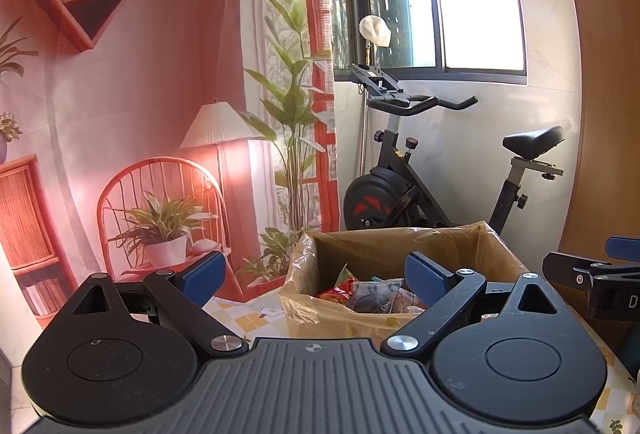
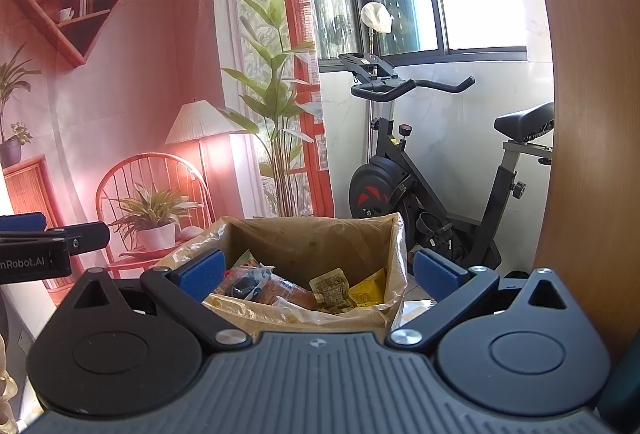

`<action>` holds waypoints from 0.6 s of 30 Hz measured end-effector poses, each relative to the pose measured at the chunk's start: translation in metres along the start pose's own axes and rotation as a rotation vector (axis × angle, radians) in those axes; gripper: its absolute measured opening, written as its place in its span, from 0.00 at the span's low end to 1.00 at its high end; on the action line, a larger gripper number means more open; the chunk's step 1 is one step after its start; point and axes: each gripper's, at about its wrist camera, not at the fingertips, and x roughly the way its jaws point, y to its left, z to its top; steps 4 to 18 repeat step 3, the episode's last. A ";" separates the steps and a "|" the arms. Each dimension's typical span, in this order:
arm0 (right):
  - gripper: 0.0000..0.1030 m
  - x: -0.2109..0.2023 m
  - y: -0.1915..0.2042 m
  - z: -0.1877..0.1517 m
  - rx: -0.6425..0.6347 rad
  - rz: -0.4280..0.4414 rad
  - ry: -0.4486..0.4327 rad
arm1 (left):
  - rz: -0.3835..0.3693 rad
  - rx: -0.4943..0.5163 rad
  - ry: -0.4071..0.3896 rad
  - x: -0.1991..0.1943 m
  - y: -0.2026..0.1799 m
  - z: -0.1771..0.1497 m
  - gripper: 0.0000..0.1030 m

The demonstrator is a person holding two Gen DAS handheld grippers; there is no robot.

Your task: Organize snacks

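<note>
Hovering side by side over the tabletop [image 1: 256,318], both hand-held grippers are facing the cardboard box [image 1: 400,254] lined with a clear plastic bag. The left hand-held gripper [image 1: 316,280] is spread wide with nothing between its blue pads, and the right hand-held gripper [image 2: 318,274] is likewise gaping and empty. Snack packets [image 2: 312,288] are already lying in a loose heap inside the box: a red bag, a dark one, a pale sachet and a yellow pack. The box is sitting toward the far edge of the checked tabletop. Judging progress: most snacks are looking binned, possibly all. No loose snack is showing on the tabletop in either view, though much of it is hidden behind the gripper bodies, so what is left is unclear.
</note>
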 end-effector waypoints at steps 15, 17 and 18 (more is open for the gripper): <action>1.00 0.000 0.001 -0.003 0.001 -0.001 0.002 | 0.002 -0.002 0.003 -0.001 0.000 -0.001 0.95; 1.00 0.000 0.001 -0.003 0.001 -0.001 0.002 | 0.002 -0.002 0.003 -0.001 0.000 -0.001 0.95; 1.00 0.000 0.001 -0.003 0.001 -0.001 0.002 | 0.002 -0.002 0.003 -0.001 0.000 -0.001 0.95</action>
